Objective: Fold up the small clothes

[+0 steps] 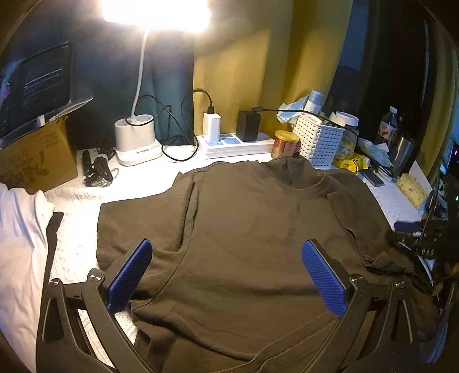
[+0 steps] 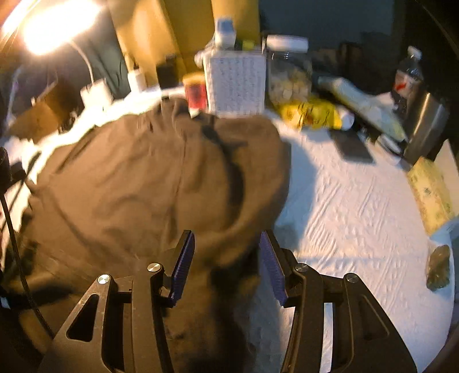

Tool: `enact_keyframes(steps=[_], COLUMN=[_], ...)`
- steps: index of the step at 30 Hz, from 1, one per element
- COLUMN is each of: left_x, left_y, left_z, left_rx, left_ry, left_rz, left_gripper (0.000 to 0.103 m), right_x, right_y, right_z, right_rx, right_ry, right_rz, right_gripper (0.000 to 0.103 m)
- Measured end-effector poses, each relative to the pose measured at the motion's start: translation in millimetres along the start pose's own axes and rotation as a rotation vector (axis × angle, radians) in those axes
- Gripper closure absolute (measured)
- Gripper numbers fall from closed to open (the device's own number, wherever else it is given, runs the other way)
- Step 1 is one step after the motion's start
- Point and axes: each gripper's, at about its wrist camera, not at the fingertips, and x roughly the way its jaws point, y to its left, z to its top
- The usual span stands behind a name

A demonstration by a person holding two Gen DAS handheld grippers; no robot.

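Lying spread on the white-covered counter, the dark brown T-shirt has its right side folded inward. Left gripper jaws stand wide above it; right gripper jaws stand apart around blurred cloth, not pinching.

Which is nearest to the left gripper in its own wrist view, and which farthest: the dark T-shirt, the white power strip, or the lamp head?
From the left gripper, nearest first:
1. Dark T-shirt, spread directly under and ahead of the open fingers.
2. White power strip, past the shirt's far edge, by the wall.
3. Lamp head, glowing high at the top, left of centre.
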Motion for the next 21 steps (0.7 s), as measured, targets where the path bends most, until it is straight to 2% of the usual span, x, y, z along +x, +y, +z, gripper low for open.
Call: enact_keyframes(steps=[2,3,4,7,15,17,19,20,21], left_x=[2.2,3.2,3.7,6.8,16.6,21.2,25.5,27.5,29.5], left_y=[-1.9,-3.1,-4.6,-8.9,-8.5,-6.7,-6.0,-5.5,-5.4], left_z=[1.7,2.2,2.3,3.3,6.4,7.7,8.4,8.9,9.5], left_rx=[0.000,0.001,0.002,0.017,0.017,0.014,0.012,0.011,0.011], left_ry=[0.003,0.005,0.005,0.011,0.024,0.032,0.040,0.044,0.046], left_rz=[0.003,0.004,0.005,0.007,0.033,0.045,0.054,0.057,0.060], left_gripper=[0.001,0.001,0.001,0.001,0.001,0.001,0.001,0.001,0.001], right_x=[7.3,8.7,8.9,6.5,21.8,32.6,45.4,51.8,60.5], right_y=[6.1,10.9,13.8,4.5,-59.1,-70.6,-76.9,-79.7,-82.5], right_z=[-6.3,-9.3,-10.1,-3.4,36.8,45.4,51.9,54.8,58.0], right_rx=[-0.029,-0.050,-0.067,-0.046,0.113,0.131,0.142,0.150,0.161], right_ry=[0.022,0.021,0.016,-0.017,-0.064,-0.056,-0.040,-0.028,-0.008], right_rz=[0.028,0.036,0.046,0.055,-0.007,0.022,0.058,0.077,0.103], right_gripper=[0.047,0.035,0.033,0.033,0.033,0.036,0.049,0.053,0.065])
